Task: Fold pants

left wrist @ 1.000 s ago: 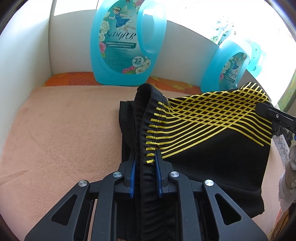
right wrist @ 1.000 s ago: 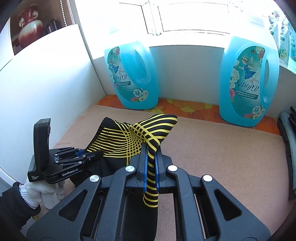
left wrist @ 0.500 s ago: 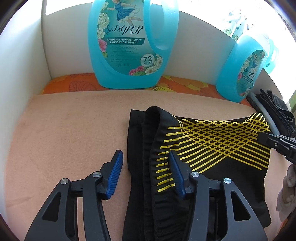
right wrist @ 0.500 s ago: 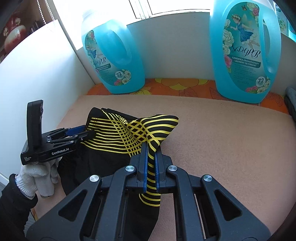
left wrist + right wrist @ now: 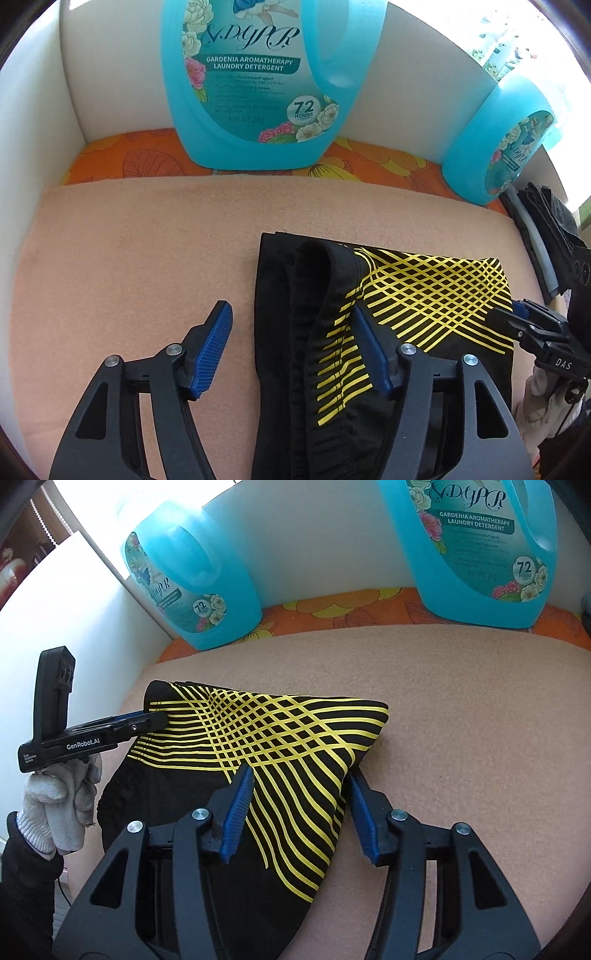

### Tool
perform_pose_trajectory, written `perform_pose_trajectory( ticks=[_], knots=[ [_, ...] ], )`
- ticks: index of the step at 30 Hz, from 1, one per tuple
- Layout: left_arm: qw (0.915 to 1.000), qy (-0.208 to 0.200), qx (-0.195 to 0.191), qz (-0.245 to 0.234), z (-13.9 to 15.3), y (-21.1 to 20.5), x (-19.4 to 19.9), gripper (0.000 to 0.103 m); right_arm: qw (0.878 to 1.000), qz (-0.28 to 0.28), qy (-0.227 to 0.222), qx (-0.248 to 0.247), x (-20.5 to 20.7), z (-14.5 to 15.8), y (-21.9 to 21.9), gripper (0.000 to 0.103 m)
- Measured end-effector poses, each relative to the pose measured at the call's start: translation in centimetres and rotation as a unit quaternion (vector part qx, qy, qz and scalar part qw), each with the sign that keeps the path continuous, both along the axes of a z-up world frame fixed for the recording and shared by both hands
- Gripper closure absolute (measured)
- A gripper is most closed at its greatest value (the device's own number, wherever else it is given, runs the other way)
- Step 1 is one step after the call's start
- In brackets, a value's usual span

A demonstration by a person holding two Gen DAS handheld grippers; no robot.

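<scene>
Downward-tilted, left gripper (image 5: 291, 350) and right gripper (image 5: 299, 808) opening, pants (image 5: 424, 295) between unclamped jaws.

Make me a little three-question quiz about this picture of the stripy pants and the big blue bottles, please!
1. True or false: the pants are black with yellow stripes.
2. How many blue detergent bottles stand behind the pants? A) one B) two C) four
3. Fill the gap: the peach blanket lies under the ____.

Key:
1. True.
2. B: one bottle and another bottle.
3. Pants. The left gripper and right gripper are both opening, with the cloth lying loose between their blue pads.
</scene>
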State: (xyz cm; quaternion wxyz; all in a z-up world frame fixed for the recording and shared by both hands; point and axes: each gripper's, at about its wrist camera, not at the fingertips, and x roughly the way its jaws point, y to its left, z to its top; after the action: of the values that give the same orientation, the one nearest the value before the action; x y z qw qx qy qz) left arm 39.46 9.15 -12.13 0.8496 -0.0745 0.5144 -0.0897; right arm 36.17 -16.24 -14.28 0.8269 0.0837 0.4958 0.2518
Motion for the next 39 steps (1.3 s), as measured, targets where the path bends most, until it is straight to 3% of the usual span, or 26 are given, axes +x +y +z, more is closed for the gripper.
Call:
perform_pose_trajectory(
  ticks=[7, 9, 10, 11, 12, 14, 24, 29, 34, 39],
  knots=[
    [0.999, -0.025, 0.034, -0.012, -0.7, -1.2, 0.0, 0.034, 1.0, 0.003, 0.0, 0.008, 0.1, -0.1, 0.2, 0.047],
    [0.9985, -0.036, 0.036, -0.021, -0.6, -1.7, -0.1, 0.051, 1.0, 0.009, -0.004, 0.006, 0.0, -0.1, 0.9, 0.053],
    [0.9987, -0.036, 0.027, -0.024, -0.5, -1.8, -0.1, 0.068, 1.0, 0.018, 0.004, 0.01, 0.0, -0.4, 1.3, 0.072],
    [0.9991, -0.035, 0.016, -0.02, -0.5, -2.0, 0.3, 0.079, 1.0, 0.024, 0.007, 0.009, -0.1, -0.6, 1.8, 0.081],
    [0.9992, -0.034, 0.006, -0.019, -0.5, -2.1, 0.3, 0.081, 1.0, 0.025, 0.002, 0.0, -0.3, -0.7, 2.4, 0.088],
    [0.999, -0.041, -0.008, -0.014, -0.4, -2.1, 0.1, 0.086, 0.999, 0.028, -0.016, -0.009, -1.0, -0.2, 3.1, 0.091],
    [0.9889, -0.13, -0.071, 0.002, 4.0, -0.3, -4.6, 0.089, 0.994, 0.027, -0.105, -0.013, -5.2, 5.8, 3.0, 0.093],
    [0.9805, -0.187, -0.058, -0.018, 7.8, -1.0, -7.6, 0.09, 0.988, 0.023, -0.153, -0.013, -8.4, 9.8, 2.5, 0.093],
    [0.9758, -0.2, -0.087, -0.021, 9.1, -1.2, -8.7, 0.09, 0.98, 0.021, -0.196, -0.027, -11.6, 13.3, 2.1, 0.093],
    [0.9678, -0.224, -0.113, -0.018, 10.3, -1.8, -10.2, 0.09, 0.967, 0.041, -0.241, -0.071, -14.2, 17.4, 3.1, 0.093]
  ],
)
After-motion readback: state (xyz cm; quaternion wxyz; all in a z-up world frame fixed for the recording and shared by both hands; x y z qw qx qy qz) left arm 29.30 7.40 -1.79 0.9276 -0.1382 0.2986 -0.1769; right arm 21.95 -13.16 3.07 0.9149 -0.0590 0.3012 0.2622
